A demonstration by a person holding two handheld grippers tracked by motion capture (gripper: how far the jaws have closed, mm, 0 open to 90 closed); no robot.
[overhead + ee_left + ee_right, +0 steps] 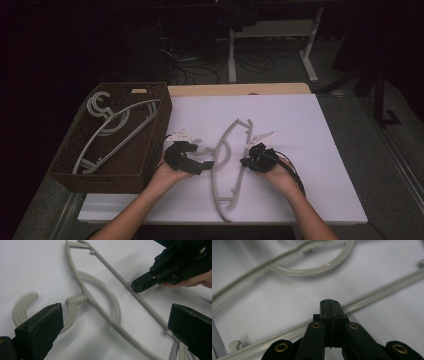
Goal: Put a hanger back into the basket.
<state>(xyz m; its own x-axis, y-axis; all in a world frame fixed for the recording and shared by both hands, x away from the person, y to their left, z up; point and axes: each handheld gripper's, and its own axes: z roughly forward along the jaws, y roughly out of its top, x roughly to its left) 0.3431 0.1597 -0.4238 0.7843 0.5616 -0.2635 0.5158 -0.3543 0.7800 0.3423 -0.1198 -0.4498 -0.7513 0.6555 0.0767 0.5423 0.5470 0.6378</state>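
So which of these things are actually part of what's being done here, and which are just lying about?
In the job:
- grey hanger on the white table
- right gripper, jaws shut, tip at the hanger's straight bar
- left gripper, jaws open by the hook end

Just lying about:
- brown basket
- hangers in the basket
- cables on the floor beyond the table

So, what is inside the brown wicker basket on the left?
The basket holds grey plastic hangers like the one on the table, at least two, with hooks at the far end. Its near wall and the dim light hide the bottom.
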